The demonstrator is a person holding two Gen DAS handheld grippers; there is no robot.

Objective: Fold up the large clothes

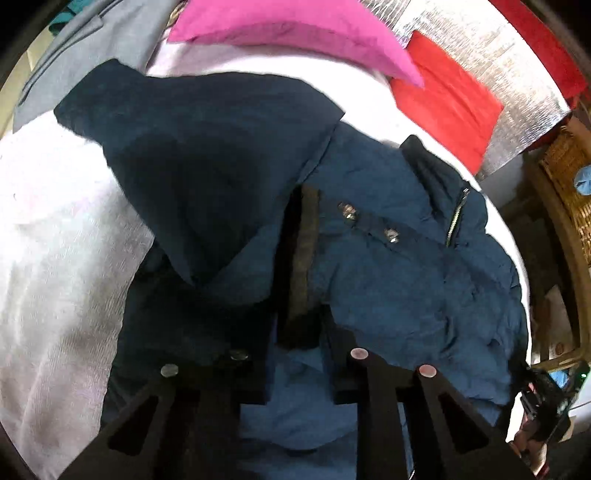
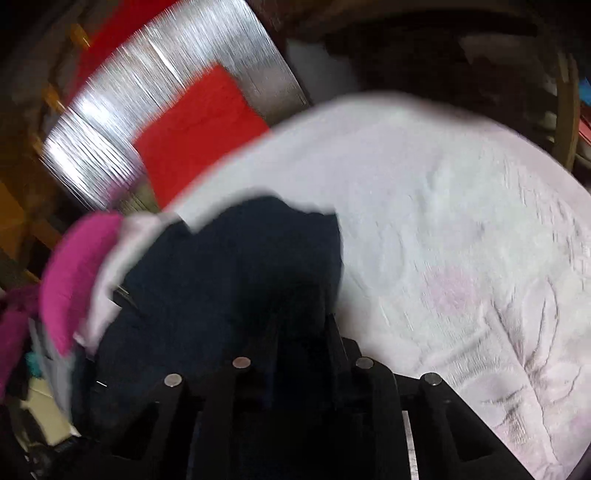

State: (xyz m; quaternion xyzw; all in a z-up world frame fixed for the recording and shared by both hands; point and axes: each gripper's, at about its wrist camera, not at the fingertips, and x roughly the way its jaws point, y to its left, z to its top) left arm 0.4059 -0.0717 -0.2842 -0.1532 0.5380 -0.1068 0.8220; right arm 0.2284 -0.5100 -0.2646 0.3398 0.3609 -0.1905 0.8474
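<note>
Our left gripper (image 1: 295,332) has its jaws drawn close on a dark strap-like band of the navy jacket (image 1: 388,266), which stands pinched between the fingers (image 1: 269,354); the pads press the cloth. From there the jacket spreads outward: its quilted body runs toward three o'clock with two metal snaps (image 1: 369,221) and a zipper (image 1: 456,218) toward two o'clock, and a darker flap of it reaches up toward eleven o'clock. The jacket lies on a pale pink bedspread (image 1: 55,258), which fills the nine o'clock side. At twelve o'clock sits a magenta pillow (image 1: 295,33), at one o'clock a red cloth (image 1: 447,99) against a silvery panel (image 1: 498,55), and at three o'clock a wicker basket (image 1: 569,177). A grey garment (image 1: 92,55) lies at eleven o'clock.

Our right gripper (image 2: 299,332) is likewise nearly closed, its fingers (image 2: 332,343) buried in dark navy cloth of the jacket (image 2: 240,266), which seems nipped between them; this view is blurred. The bedspread (image 2: 461,240) stretches from one to four o'clock. The red cloth (image 2: 199,129) and silvery panel (image 2: 110,129) lie toward eleven o'clock, the magenta pillow (image 2: 74,266) at nine o'clock.
</note>
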